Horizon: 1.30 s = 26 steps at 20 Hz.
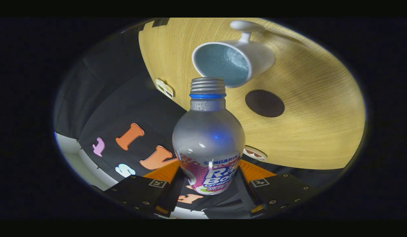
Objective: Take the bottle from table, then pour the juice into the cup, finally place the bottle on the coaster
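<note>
The gripper (208,184) carries two broad, flat fingers (140,192), each a plate studded with small round screws near its outer edge. A square fiducial marker sits at the inner corner of each plate. Ribbed dark strips run along the inner faces of both fingers.

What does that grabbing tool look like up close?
The gripper has two flat, blocky fingers, one on each side. Each carries a small square black-and-white marker near its top corner and a few round screw heads. Both fingers press on the bottle.
</note>
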Each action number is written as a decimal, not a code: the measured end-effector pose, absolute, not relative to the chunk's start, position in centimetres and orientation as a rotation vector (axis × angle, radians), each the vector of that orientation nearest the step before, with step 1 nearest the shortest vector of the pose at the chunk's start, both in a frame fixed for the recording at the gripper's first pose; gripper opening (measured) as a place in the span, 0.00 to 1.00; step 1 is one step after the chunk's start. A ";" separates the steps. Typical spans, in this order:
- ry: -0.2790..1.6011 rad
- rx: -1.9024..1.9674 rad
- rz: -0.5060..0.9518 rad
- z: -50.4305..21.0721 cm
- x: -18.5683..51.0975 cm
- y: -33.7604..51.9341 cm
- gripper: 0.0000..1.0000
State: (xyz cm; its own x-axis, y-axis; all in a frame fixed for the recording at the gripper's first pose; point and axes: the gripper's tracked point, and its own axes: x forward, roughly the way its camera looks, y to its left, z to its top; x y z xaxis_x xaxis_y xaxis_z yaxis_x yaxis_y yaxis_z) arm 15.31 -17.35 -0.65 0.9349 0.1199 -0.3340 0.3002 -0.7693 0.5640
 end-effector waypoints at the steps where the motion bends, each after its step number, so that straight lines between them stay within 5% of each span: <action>1: 0.303 2.412 -0.371 -0.6 15.1 -17.2 0.77; 26: 0.376 0.827 -0.319 -2.2 14.5 -14.6 0.77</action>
State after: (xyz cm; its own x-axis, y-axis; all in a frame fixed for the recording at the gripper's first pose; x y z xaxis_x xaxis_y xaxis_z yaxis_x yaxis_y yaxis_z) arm 14.47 -14.57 -2.20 0.8877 -0.1282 -0.4421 0.4155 0.6366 0.6497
